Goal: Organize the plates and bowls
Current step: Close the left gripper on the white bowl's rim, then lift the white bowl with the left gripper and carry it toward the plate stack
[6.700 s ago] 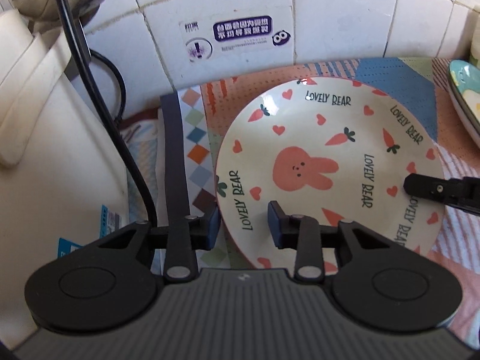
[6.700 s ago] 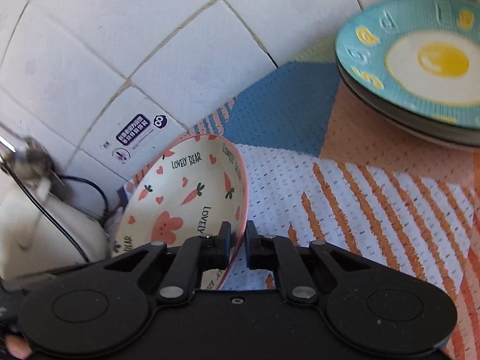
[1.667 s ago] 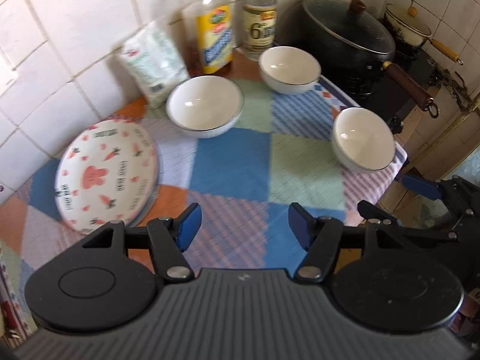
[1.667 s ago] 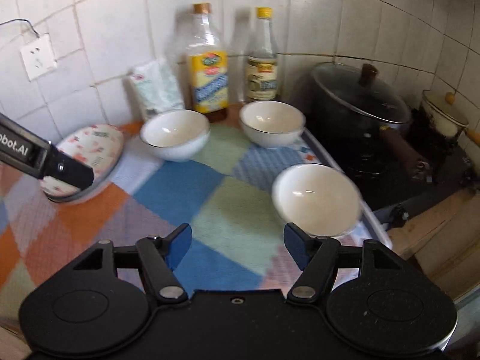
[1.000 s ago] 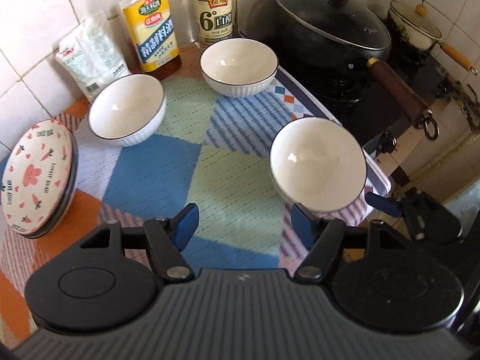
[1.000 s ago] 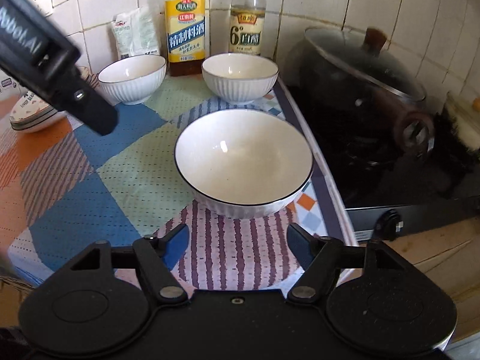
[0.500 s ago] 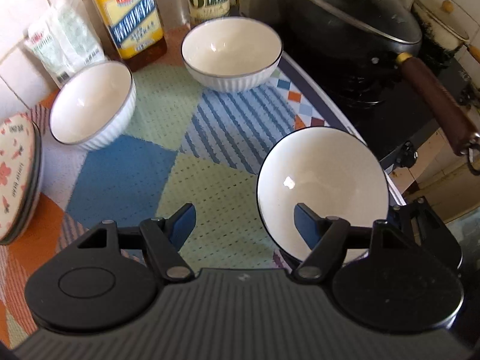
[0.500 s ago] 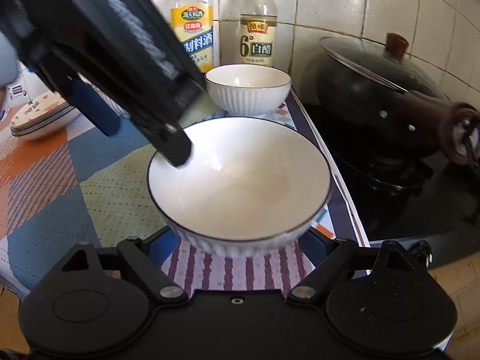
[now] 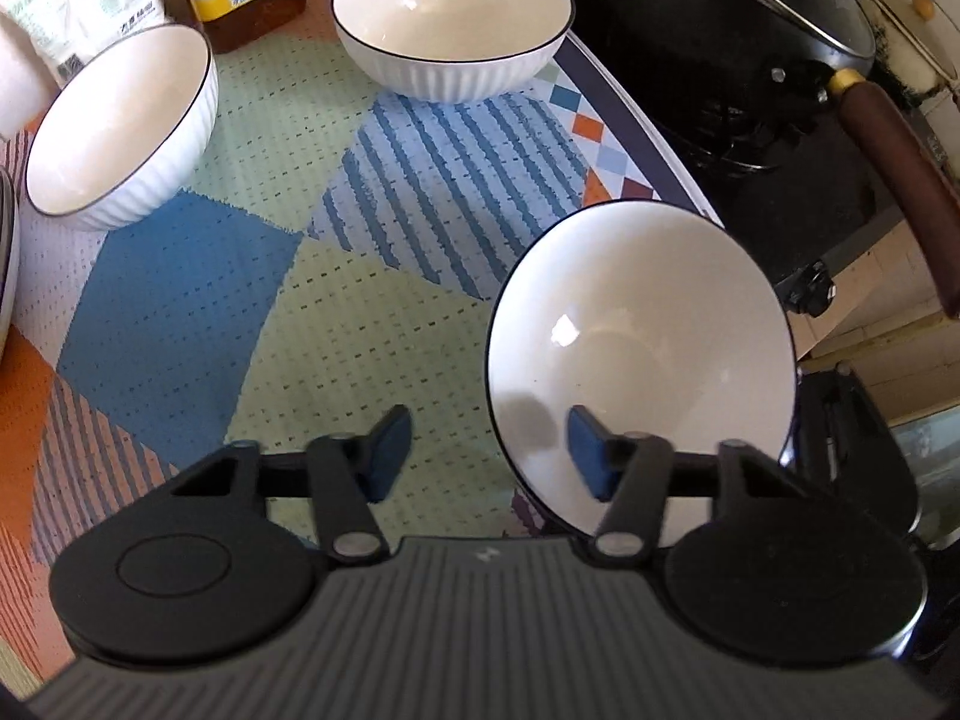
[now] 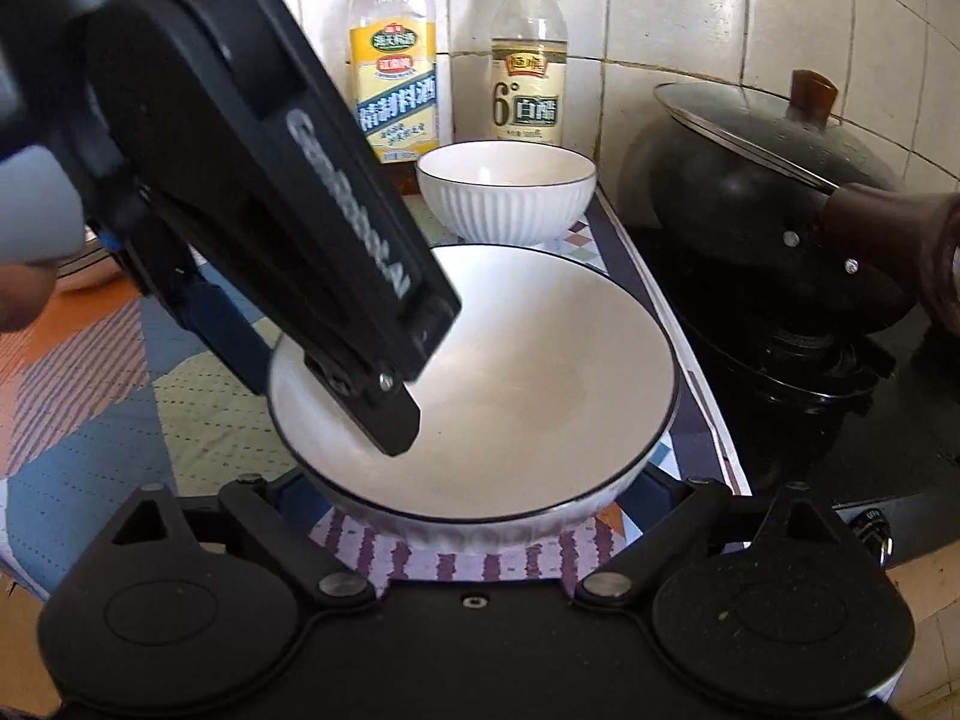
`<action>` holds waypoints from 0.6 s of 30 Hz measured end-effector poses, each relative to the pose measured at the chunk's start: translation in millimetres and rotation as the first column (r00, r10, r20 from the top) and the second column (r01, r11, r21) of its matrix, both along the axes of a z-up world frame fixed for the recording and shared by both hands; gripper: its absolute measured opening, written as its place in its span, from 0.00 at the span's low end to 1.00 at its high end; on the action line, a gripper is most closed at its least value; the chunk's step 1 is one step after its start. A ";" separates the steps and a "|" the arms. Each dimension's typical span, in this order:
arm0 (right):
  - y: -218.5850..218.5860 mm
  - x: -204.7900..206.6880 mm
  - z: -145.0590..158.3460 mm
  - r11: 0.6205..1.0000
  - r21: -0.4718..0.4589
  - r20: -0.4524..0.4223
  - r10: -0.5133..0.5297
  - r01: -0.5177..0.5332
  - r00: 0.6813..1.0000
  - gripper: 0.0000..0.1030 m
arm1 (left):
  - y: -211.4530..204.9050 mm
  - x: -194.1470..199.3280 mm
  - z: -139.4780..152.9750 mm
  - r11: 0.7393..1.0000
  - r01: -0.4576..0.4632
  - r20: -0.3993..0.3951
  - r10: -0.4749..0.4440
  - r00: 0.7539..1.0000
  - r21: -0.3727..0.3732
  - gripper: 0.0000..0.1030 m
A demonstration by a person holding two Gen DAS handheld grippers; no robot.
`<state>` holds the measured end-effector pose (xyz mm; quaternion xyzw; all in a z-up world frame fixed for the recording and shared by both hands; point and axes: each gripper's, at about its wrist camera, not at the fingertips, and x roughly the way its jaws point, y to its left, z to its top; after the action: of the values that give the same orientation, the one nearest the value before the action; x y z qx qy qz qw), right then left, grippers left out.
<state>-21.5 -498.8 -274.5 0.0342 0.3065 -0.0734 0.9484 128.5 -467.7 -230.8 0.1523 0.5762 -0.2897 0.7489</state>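
Note:
A white ribbed bowl with a dark rim (image 9: 648, 324) (image 10: 510, 378) sits at the mat's right edge next to the stove. My left gripper (image 9: 489, 453) is open and straddles its near left rim: one blue finger is inside the bowl, the other outside over the mat. In the right wrist view the left gripper (image 10: 336, 354) reaches down over that rim. My right gripper (image 10: 474, 498) is open with its fingers on either side of the bowl's base. Two more white bowls stand behind, one at the left (image 9: 120, 126) and one at the back (image 9: 450, 18) (image 10: 507, 189).
A patchwork mat (image 9: 198, 300) covers the counter. Two bottles (image 10: 396, 90) (image 10: 528, 78) and a white bag (image 9: 78, 0) stand against the tiled wall. A black lidded wok (image 10: 768, 180) with a brown handle (image 9: 900, 186) sits on the stove at the right. Stacked plates' edge (image 9: 7, 276) shows at far left.
Both grippers have closed in on the near bowl. The left gripper's fingers have narrowed a little and now straddle its rim. The right gripper's fingers now flank the bowl.

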 end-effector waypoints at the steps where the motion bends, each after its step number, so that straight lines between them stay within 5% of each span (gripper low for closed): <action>1: -0.1 0.6 0.2 1.000 -0.004 0.001 0.001 -0.001 1.000 0.94 | 0.5 0.1 0.0 1.000 0.003 0.001 -0.003 1.000 -0.007 0.40; 6: -1.5 4.2 -0.1 1.000 0.019 0.010 0.000 -0.001 1.000 0.94 | 0.7 1.0 4.4 0.999 0.000 -0.021 -0.001 1.000 -0.043 0.14; 18: 15.1 0.0 3.1 0.999 0.035 0.031 0.015 -0.016 0.999 0.93 | 19.9 -8.7 13.5 1.000 0.002 -0.002 -0.002 1.000 0.016 0.14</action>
<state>-21.5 -483.7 -271.4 0.0498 0.2935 -0.0600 0.9528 119.8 -447.8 -217.3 0.1585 0.5790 -0.2861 0.7468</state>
